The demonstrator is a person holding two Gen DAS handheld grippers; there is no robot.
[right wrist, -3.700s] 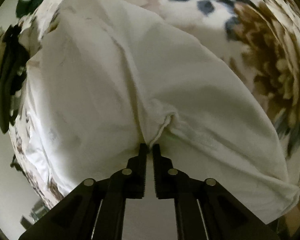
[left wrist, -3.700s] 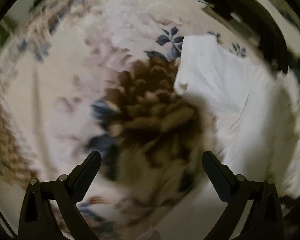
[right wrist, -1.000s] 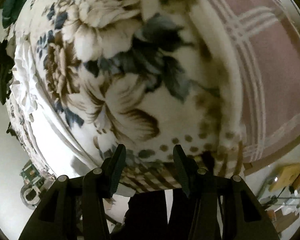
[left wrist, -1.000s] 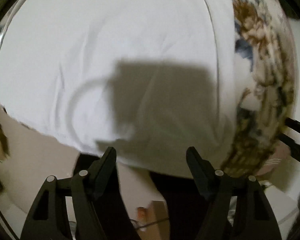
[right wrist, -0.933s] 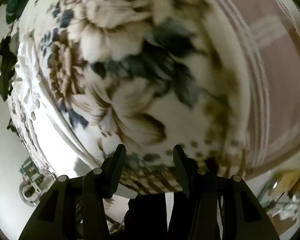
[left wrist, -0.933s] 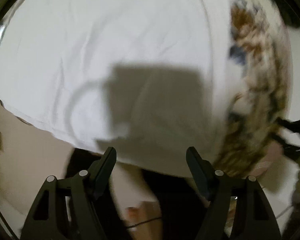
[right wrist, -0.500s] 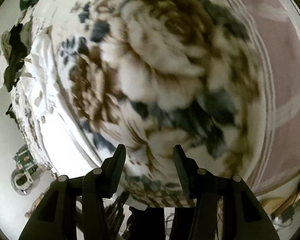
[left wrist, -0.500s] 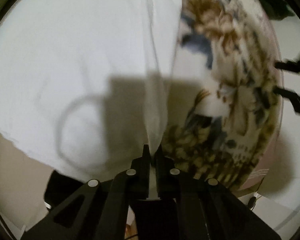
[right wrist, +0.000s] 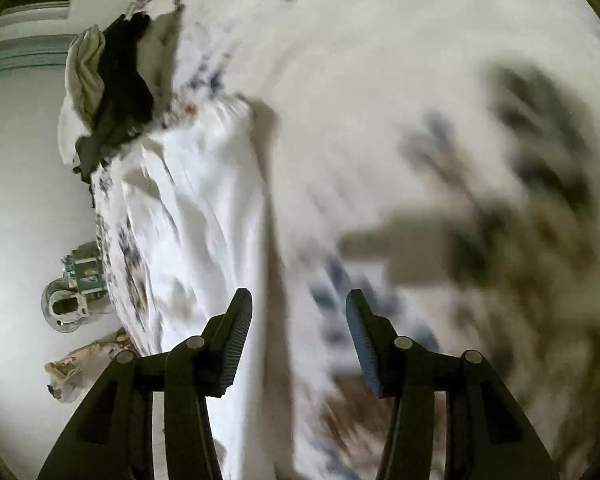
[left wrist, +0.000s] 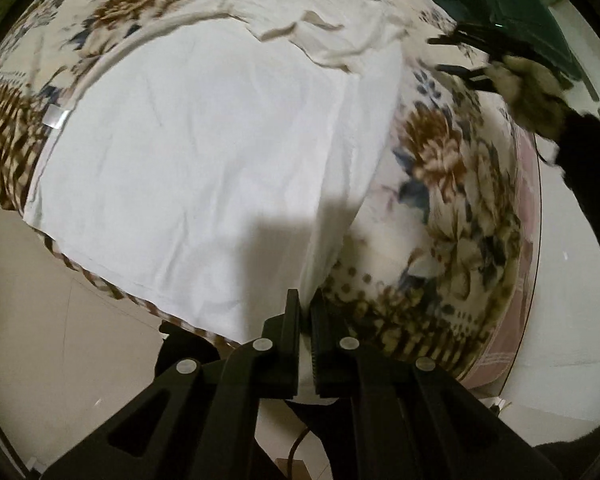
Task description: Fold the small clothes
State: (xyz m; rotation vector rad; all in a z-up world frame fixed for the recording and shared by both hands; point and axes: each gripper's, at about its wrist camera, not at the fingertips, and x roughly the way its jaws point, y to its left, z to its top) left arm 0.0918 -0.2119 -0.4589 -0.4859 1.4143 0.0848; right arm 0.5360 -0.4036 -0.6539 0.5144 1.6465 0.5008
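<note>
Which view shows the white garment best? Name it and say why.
Left wrist view: the white garment lies spread and sharp on the floral blanket, its corner pinched by the left gripper. The right wrist view shows it blurred and edge-on.

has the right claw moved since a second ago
Yes. The right claw, open, now has the white garment under its left finger; a second ago it looked over only the floral blanket, with the white cloth far left. It swung toward the garment.

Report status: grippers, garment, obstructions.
Left gripper shut on white garment corner at the blanket edge. Right gripper open, empty, view blurred. Crumpled white clothes overlap the garment's far end.
</note>
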